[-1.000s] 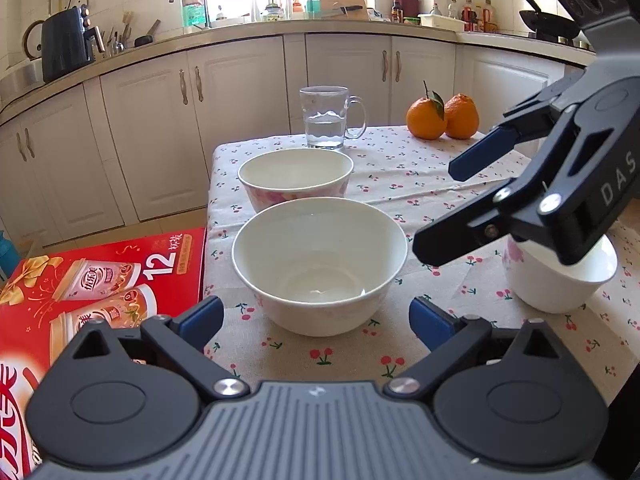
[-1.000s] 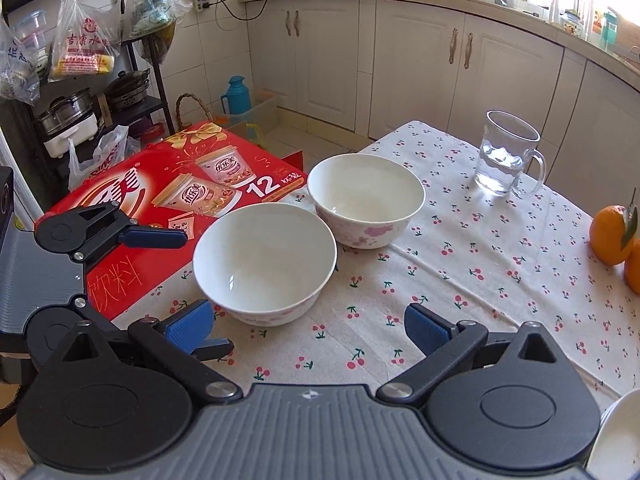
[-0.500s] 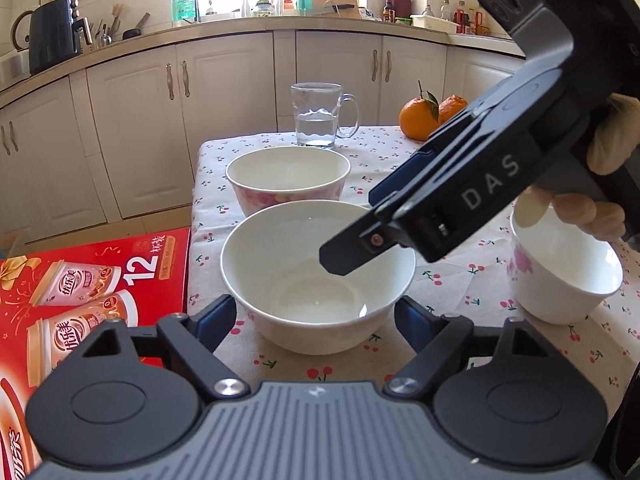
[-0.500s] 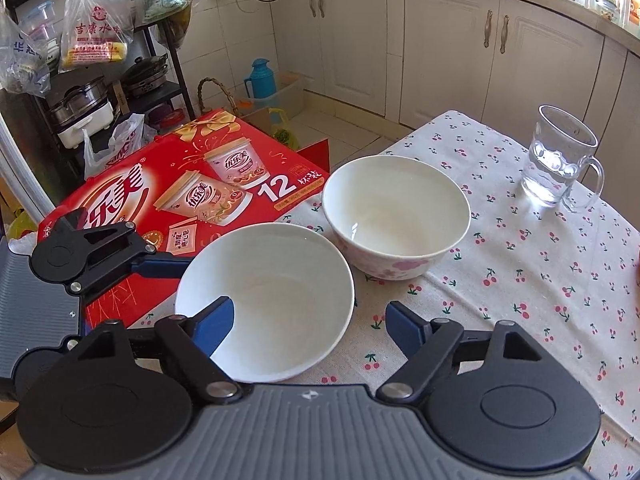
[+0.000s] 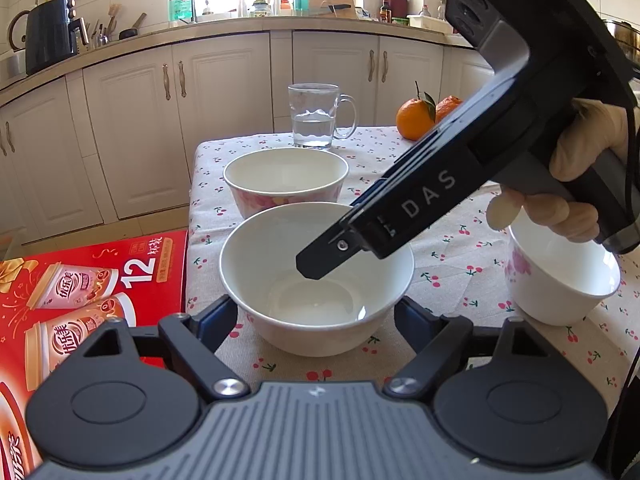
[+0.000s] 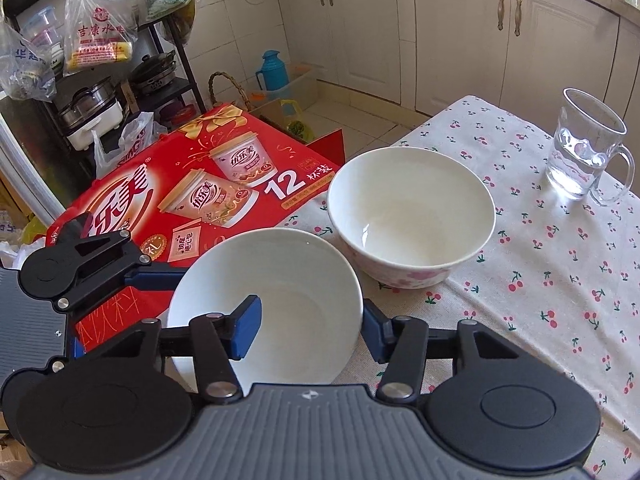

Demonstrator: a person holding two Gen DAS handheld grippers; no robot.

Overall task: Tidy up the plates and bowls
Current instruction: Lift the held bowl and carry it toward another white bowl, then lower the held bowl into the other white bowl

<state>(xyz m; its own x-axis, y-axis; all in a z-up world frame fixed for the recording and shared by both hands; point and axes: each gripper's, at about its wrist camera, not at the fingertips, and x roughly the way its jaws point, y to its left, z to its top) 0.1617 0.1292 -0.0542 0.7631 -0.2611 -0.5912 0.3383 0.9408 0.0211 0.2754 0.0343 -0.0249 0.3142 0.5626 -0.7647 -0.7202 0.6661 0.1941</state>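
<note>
Right tongs (image 6: 308, 330): clenched on the wall of the plain white bowl (image 6: 276, 280); one pad inside, one outside
Left tongs (image 5: 316, 314): flank that bowl's sides; whether the pads press, cannot tell
Bowl's place: worktop (image 6: 540, 280) edge; pink-flowered bowl (image 6: 412, 212) at its 1 o'clock
Risk: thin, smooth rim may slip or tip the bowl when lifted; red carton (image 6: 192, 188) just beside
Change: a second ago both tongs stood wide; the right hung above the small bowl (image 5: 560, 276)

free: bare tablecloth (image 6: 560, 280) right of bowls | blocked: red box (image 6: 200, 184) left (abutting table edge)
</note>
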